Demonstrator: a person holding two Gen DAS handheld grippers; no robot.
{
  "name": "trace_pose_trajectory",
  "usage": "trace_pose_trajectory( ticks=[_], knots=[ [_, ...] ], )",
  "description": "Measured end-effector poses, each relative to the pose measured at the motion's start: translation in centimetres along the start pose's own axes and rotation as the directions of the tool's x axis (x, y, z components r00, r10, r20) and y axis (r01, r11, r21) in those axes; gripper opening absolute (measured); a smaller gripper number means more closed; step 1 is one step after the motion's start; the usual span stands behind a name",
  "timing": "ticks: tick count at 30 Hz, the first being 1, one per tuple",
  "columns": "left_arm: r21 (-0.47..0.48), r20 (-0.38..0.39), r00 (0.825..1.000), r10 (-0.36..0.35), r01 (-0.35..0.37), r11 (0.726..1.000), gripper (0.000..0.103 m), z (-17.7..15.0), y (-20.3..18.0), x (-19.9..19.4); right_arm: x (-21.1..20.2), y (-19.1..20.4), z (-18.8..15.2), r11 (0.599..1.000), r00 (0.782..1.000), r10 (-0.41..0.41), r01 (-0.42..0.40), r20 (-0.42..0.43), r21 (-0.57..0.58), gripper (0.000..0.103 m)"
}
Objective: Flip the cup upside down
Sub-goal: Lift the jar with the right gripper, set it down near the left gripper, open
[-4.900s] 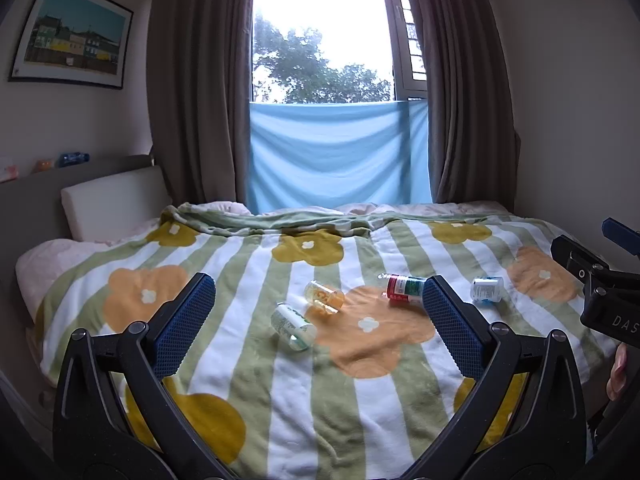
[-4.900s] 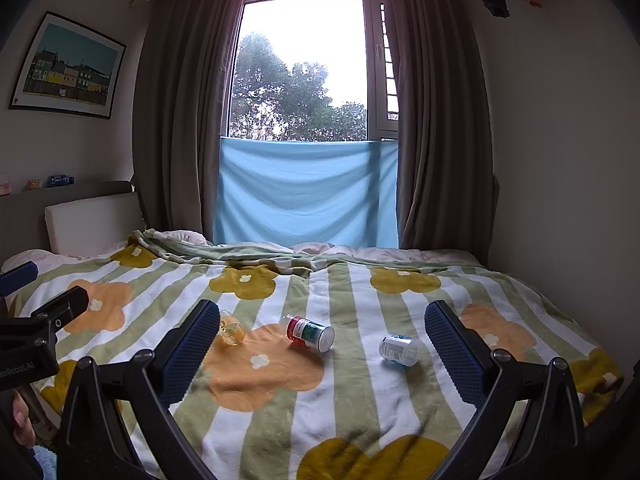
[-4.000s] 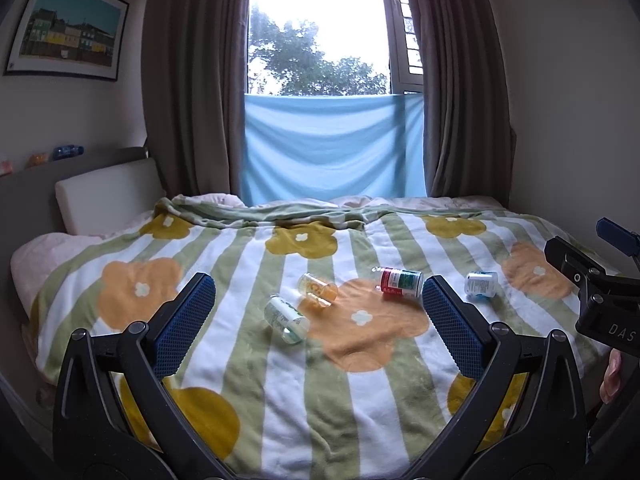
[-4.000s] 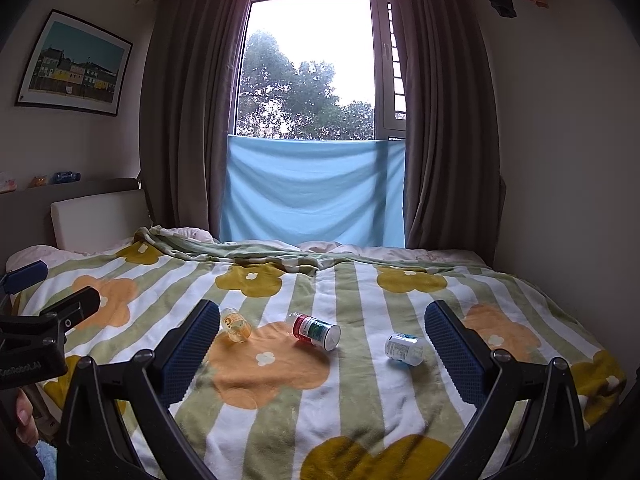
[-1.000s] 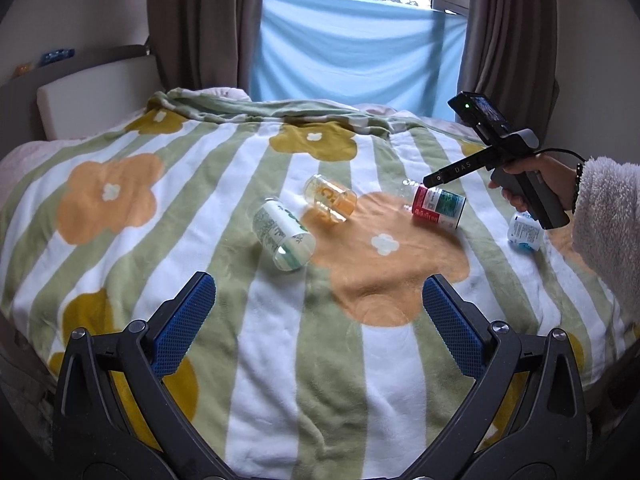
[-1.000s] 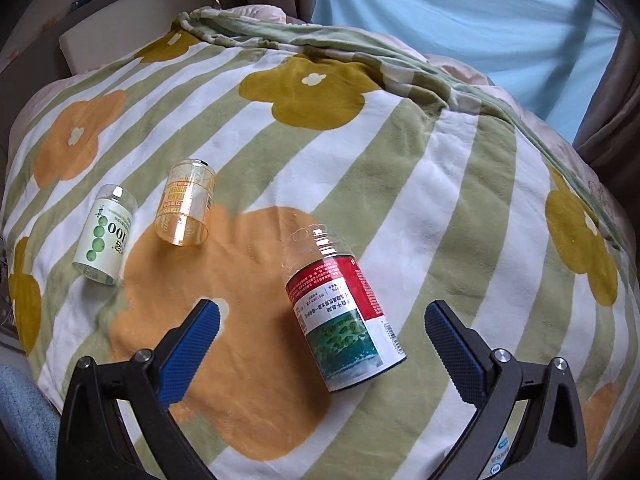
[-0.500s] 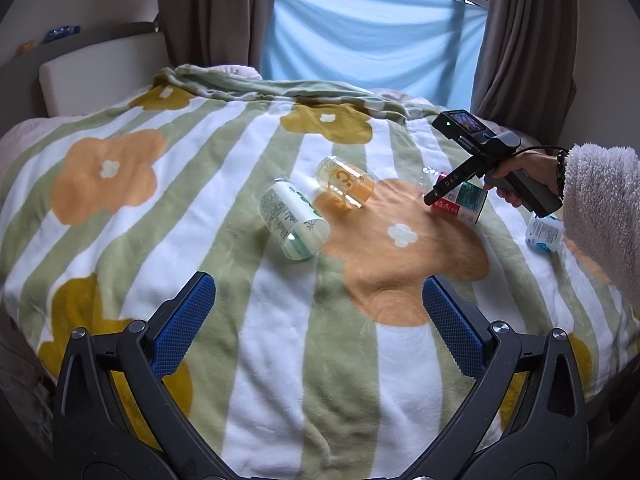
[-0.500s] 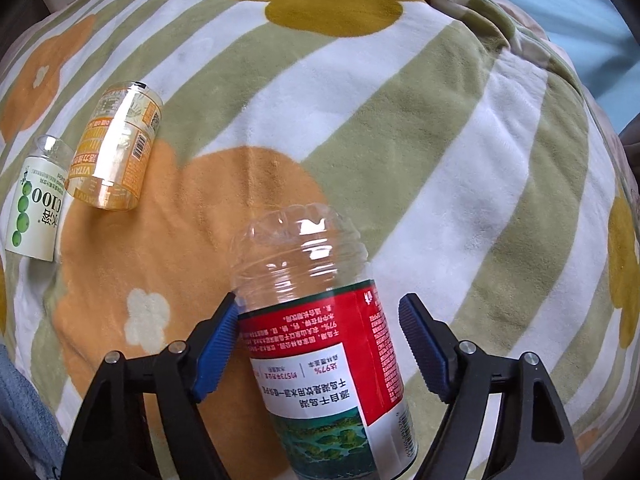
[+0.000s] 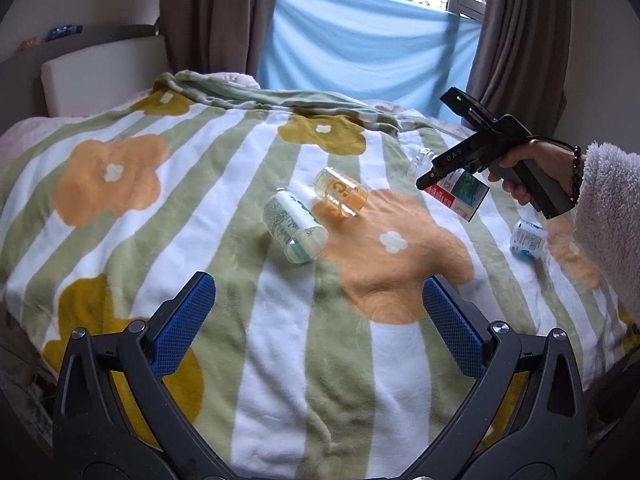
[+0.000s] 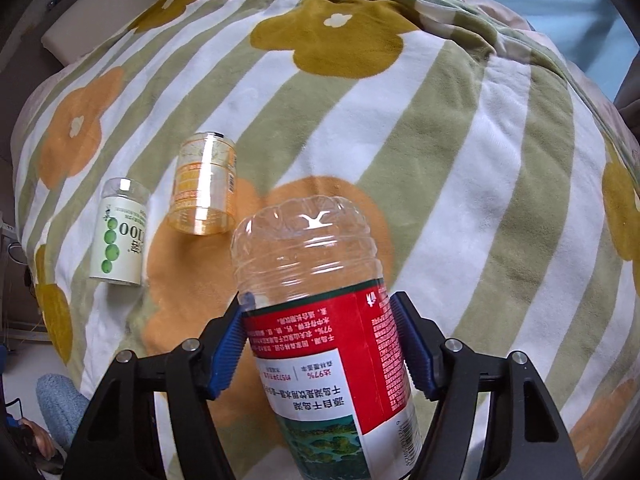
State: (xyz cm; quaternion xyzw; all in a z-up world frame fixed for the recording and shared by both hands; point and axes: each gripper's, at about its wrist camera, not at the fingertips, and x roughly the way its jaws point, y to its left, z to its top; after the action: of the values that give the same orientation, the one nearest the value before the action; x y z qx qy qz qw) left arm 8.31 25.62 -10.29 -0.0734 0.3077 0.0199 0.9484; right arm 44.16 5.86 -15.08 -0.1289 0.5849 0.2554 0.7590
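Red-labelled clear plastic cup [image 10: 320, 320], cut from a bottle, sits clamped between the blue pads [image 10: 226, 344] of the right gripper [image 10: 320, 340], which press on both sides of its label. In the left wrist view the same cup [image 9: 460, 192] hangs tilted just above the blanket [image 9: 280, 340], off its surface, toward the bed's right side. Its clear ribbed base points away from the right wrist camera; the printed label reads upside down there.

On the blanket, near the middle of the bed, an orange-tinted cup [image 10: 204, 192] lies on its side, open end toward the foot edge. Just beside it, nearer the left edge, a white cup with green dots on its label [image 10: 120, 236] also lies on its side; whether the two touch is hard to tell. A small blue-and-white cup [image 9: 528, 238] lies well apart from them, close to the right edge, below a fluffy white sleeve [image 9: 612, 216].

A hand [image 9: 520, 172] wearing a bead bracelet grips the right gripper's handle.

Lower down, the left gripper [image 9: 320, 320] hovers over the foot edge with its jaws wide apart and nothing between them.
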Motion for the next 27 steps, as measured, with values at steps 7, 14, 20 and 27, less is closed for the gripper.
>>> trace_pose_trajectory(
  ticks=[7, 14, 20, 27],
  knots=[
    [0.022, -0.012, 0.998, -0.055, 0.056, 0.998, 0.103, -0.8, 0.6, -2.9, -2.9, 8.9, -5.3, 0.982, 0.987, 0.155, -0.160, 0.049, 0.101, 0.065],
    [0.041, -0.009, 0.998, -0.067, 0.067, 0.997, 0.103, -1.8, 1.2, -5.6, 2.1, 14.5, -11.1, 0.975, 0.992, 0.126, -0.128, 0.026, 0.183, 0.066],
    [0.012, -0.029, 0.997, -0.077, 0.078, 0.997, 0.103, -2.3, 2.4, -6.1, 5.4, 15.9, -12.5, 0.974, 0.997, 0.081, -0.082, 0.015, 0.213, 0.066],
    [-0.006, -0.040, 0.997, -0.069, 0.069, 0.998, 0.103, -2.6, 2.9, -6.0, 7.1, 16.4, -12.2, 0.974, 0.999, 0.037, -0.031, -0.023, 0.227, 0.070]
  ],
)
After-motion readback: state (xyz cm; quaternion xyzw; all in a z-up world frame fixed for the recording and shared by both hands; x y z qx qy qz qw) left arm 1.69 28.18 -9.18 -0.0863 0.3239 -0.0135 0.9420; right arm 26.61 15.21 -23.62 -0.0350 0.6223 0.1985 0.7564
